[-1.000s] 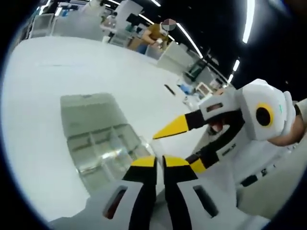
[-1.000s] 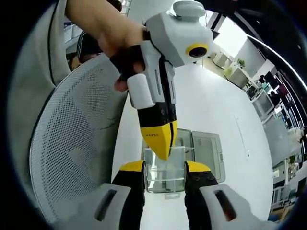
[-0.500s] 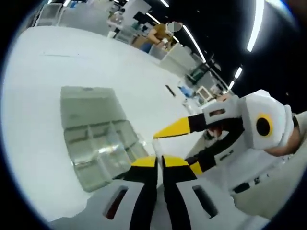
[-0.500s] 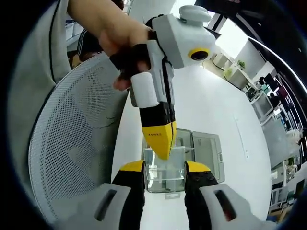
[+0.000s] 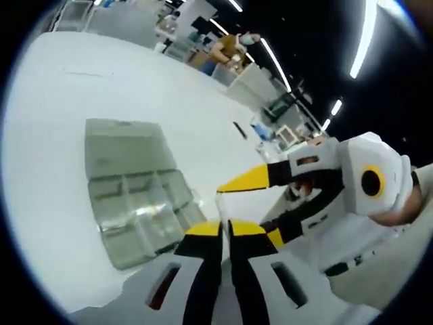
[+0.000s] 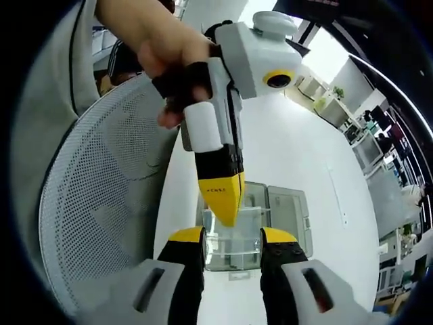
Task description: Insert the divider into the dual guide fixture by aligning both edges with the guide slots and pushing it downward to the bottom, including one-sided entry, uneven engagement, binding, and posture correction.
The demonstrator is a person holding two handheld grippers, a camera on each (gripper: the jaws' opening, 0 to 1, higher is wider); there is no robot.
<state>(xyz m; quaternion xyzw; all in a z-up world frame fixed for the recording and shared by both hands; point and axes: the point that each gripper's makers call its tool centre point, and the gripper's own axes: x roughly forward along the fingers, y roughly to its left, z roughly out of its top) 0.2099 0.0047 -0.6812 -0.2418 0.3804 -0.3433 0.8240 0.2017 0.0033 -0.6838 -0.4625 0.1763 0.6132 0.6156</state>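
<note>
A clear plastic compartment box (image 5: 139, 217) lies on the white table (image 5: 54, 101) with its lid (image 5: 125, 145) folded open behind it. My left gripper (image 5: 224, 225) is shut just right of the box, and I see nothing between its yellow tips. In the right gripper view the left gripper (image 6: 222, 203) hangs point-down over the box (image 6: 233, 247), held by a hand (image 6: 162, 47). My right gripper (image 6: 233, 235) is open, with the box framed between its jaws. It also reaches in from the right as the right gripper (image 5: 247, 210), jaws spread. No divider is clear enough to tell.
A grey mesh chair back (image 6: 101, 203) stands close on the left of the right gripper view. The table (image 6: 298, 149) stretches white beyond the box. Desks, shelves and a seated person (image 5: 230, 44) are far behind.
Both views have drifted slightly with the hands. The left gripper stays shut over the box and the right gripper stays open; the box has not moved.
</note>
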